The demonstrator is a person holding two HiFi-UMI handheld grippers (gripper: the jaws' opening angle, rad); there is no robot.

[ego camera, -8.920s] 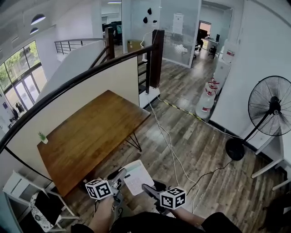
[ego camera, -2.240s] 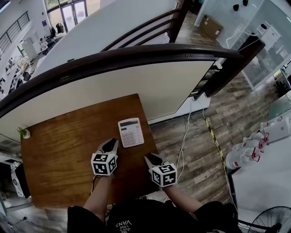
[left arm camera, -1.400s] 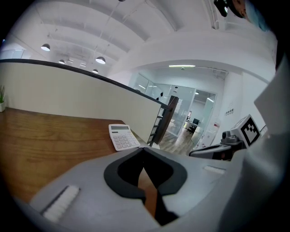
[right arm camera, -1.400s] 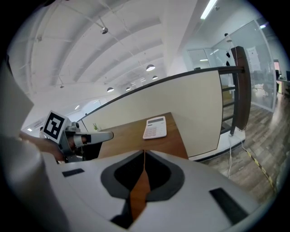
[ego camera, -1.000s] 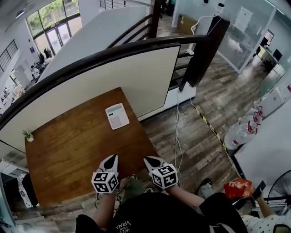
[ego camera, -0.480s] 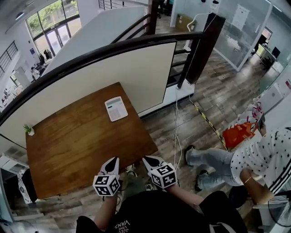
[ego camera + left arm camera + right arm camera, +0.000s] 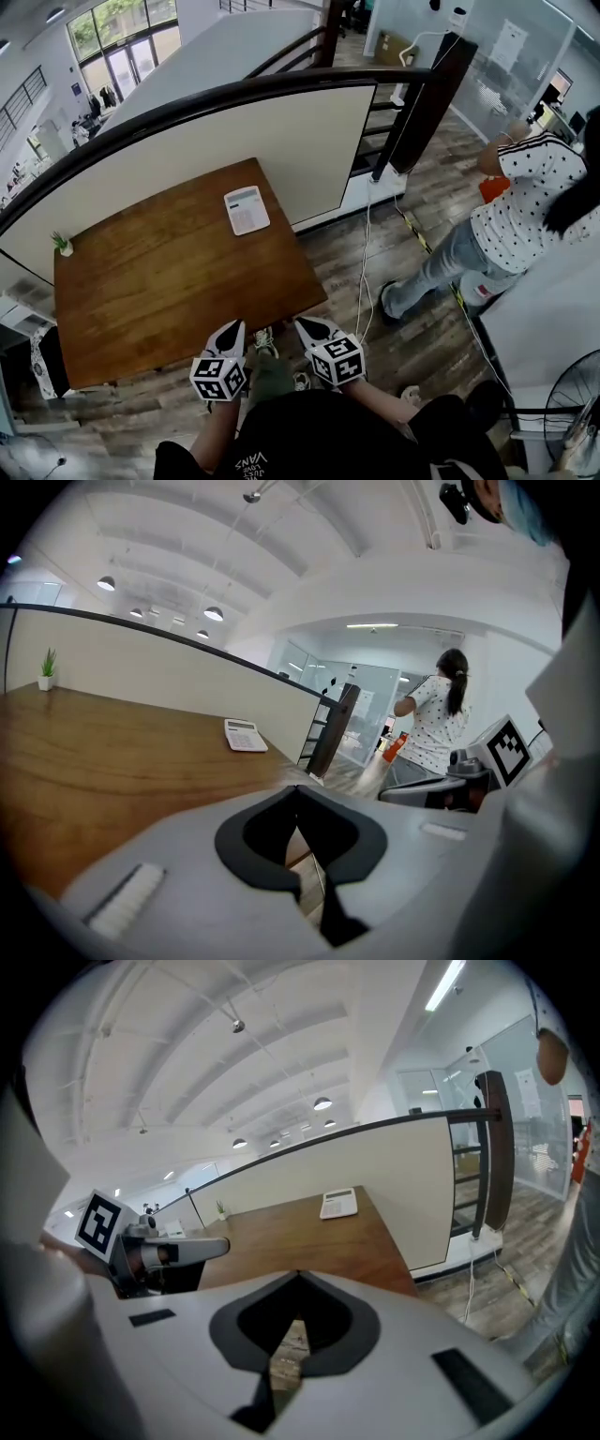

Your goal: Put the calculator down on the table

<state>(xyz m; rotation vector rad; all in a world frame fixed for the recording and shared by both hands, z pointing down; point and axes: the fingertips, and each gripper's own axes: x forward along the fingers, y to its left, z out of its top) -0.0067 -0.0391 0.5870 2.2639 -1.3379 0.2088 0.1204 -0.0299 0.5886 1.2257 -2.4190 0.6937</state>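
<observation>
The white calculator (image 7: 247,209) lies flat on the brown wooden table (image 7: 159,281), near its far right corner by the white partition; it also shows as a small white calculator (image 7: 246,735) in the left gripper view and a calculator (image 7: 338,1204) in the right gripper view. My left gripper (image 7: 231,328) and right gripper (image 7: 307,328) hang side by side off the table's near edge, over the floor, well away from the calculator. Both are shut with nothing between the jaws.
A small potted plant (image 7: 64,245) stands at the table's far left corner. A white partition with a dark rail (image 7: 262,122) runs behind the table. A person in a dotted shirt (image 7: 511,206) walks on the wooden floor at the right. A cable (image 7: 366,272) trails across the floor.
Both grippers have drawn back from the table a little, still shut. The person at the right has stood up and walked further away. The calculator has not moved.
</observation>
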